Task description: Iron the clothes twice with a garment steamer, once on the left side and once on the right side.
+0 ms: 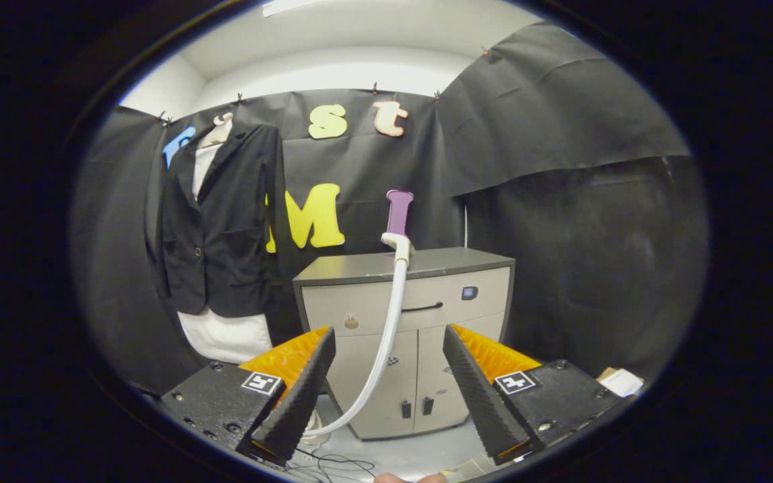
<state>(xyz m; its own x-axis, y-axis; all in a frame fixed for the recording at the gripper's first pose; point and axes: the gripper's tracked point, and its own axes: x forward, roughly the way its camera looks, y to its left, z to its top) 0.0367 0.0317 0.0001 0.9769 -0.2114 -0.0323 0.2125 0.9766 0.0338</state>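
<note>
1. The gripper (390,349) has its fingers spread and empty — the hose (386,335) runs between them.
2. The steamer (399,221) stands on the cabinet (480,295) surface beyond — handle up, reachable.
3. The jacket (219,221) hangs left, awaiting steaming.

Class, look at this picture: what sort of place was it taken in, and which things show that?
Probably a staged recording booth: black cloth walls, a jacket hung on one, a steamer standing on a grey cabinet. The open gripper holds nothing.

1. The scene is viewed from the gripper (390,335), looking forward between its two spread fingers.
2. The cabinet (413,335) is faced squarely from near, slightly low.
3. The hanging jacket (219,221) is seen further left.
</note>
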